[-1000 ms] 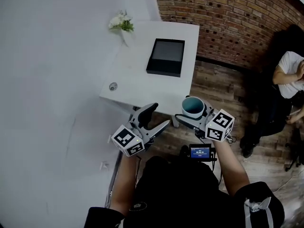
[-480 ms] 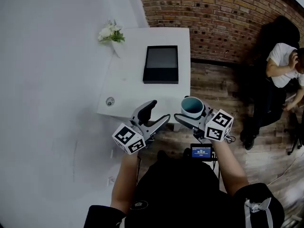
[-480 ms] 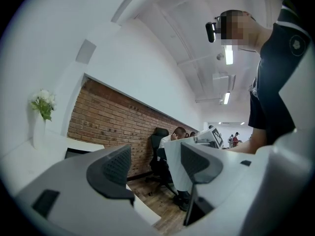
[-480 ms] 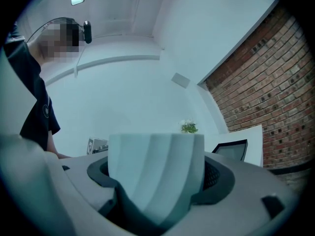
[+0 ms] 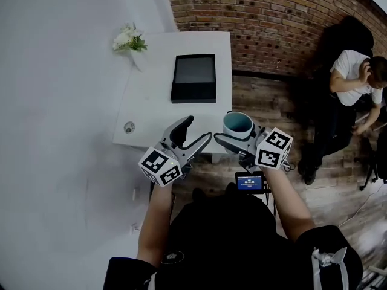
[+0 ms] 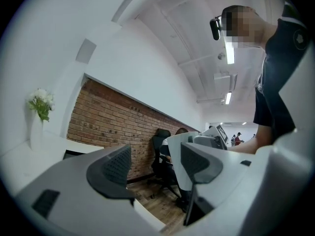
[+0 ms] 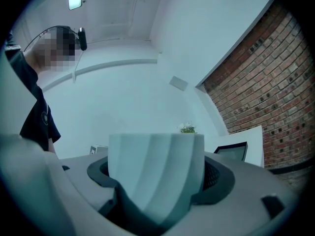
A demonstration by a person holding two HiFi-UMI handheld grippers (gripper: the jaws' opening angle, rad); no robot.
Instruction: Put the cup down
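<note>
A white cup (image 5: 237, 125) with a teal inside stands upright between the jaws of my right gripper (image 5: 234, 133), which is shut on it. In the right gripper view the cup's ribbed wall (image 7: 156, 173) fills the space between both dark pads. The cup hangs in the air just off the near right corner of the white table (image 5: 158, 107). My left gripper (image 5: 193, 133) is beside it on the left, over the table's near edge, open with nothing between its fingers (image 6: 112, 170). From the left gripper view, part of the cup (image 6: 178, 142) shows beyond the right jaw.
On the table lie a black flat box (image 5: 194, 78), a vase of white flowers (image 5: 127, 41) at the far left corner, and a small round socket (image 5: 129, 127). A brick wall (image 5: 260, 17) stands behind. A person in a white shirt (image 5: 351, 77) sits at the right on the wooden floor.
Both grippers with the cup have shifted slightly left and toward the table's near edge. The table has slid left in the head view. The jaws stand as before.
</note>
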